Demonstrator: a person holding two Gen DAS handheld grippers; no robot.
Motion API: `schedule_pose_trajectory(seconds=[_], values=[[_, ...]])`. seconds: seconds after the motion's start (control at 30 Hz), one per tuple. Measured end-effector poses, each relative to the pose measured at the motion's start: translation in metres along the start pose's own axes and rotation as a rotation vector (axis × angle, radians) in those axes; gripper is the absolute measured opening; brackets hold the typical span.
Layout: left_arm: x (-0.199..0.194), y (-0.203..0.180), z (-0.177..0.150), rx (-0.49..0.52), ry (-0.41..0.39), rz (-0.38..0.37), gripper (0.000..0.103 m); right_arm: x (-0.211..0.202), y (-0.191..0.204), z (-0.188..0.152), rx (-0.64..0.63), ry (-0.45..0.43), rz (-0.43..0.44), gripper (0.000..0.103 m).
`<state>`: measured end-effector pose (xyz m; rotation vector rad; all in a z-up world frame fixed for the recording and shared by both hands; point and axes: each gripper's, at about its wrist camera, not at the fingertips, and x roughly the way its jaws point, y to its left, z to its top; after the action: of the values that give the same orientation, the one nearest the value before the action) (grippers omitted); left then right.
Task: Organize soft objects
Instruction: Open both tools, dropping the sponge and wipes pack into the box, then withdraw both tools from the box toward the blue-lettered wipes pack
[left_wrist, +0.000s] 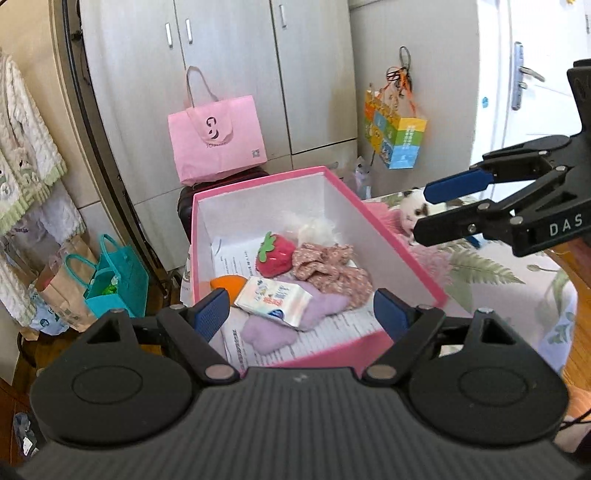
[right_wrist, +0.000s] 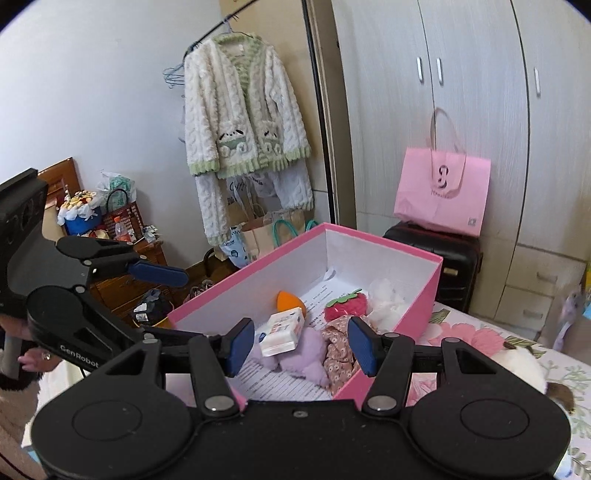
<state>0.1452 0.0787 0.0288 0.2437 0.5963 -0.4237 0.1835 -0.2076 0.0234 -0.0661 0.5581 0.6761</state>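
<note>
A pink box (left_wrist: 364, 212) with a white inside stands on a flowered bedspread (left_wrist: 517, 269). In it lie a red plush strawberry (left_wrist: 275, 254), a floral cloth (left_wrist: 332, 271), a tissue pack (left_wrist: 273, 301), a purple plush (left_wrist: 280, 326), an orange item (left_wrist: 227, 284) and white fluff (left_wrist: 317, 229). My left gripper (left_wrist: 301, 314) is open and empty above the box's near end. My right gripper (left_wrist: 424, 212) is open and empty, right of the box, near a white and brown plush animal (left_wrist: 415, 210). In the right wrist view my right gripper (right_wrist: 301, 347) hovers over the box (right_wrist: 424, 291); the plush animal (right_wrist: 524, 369) lies right.
A pink paper bag (left_wrist: 218, 147) sits on a dark suitcase (right_wrist: 439, 247) against grey wardrobes (left_wrist: 229, 55). Teal and paper bags (left_wrist: 110, 280) stand on the floor at left. A fluffy cardigan (right_wrist: 243, 114) hangs on a rack. A colourful bag (left_wrist: 395, 136) hangs on the wall.
</note>
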Motion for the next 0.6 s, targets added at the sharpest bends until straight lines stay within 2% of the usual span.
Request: schedule_pose_trajectory(seconds=[0.3,0.6], values=[[-0.043,-0.025,-0.010,0.061,-0.034,-0.037,0.085,-0.043,0.025,-0.011,-0.055,-0.013,-0.014,0.062],[-0.058,-0.061,-0.015,0.130,-0.020,-0.098,0.086,-0.084,0.036,-0.039,-0.109,-0.006,-0.046,0.066]])
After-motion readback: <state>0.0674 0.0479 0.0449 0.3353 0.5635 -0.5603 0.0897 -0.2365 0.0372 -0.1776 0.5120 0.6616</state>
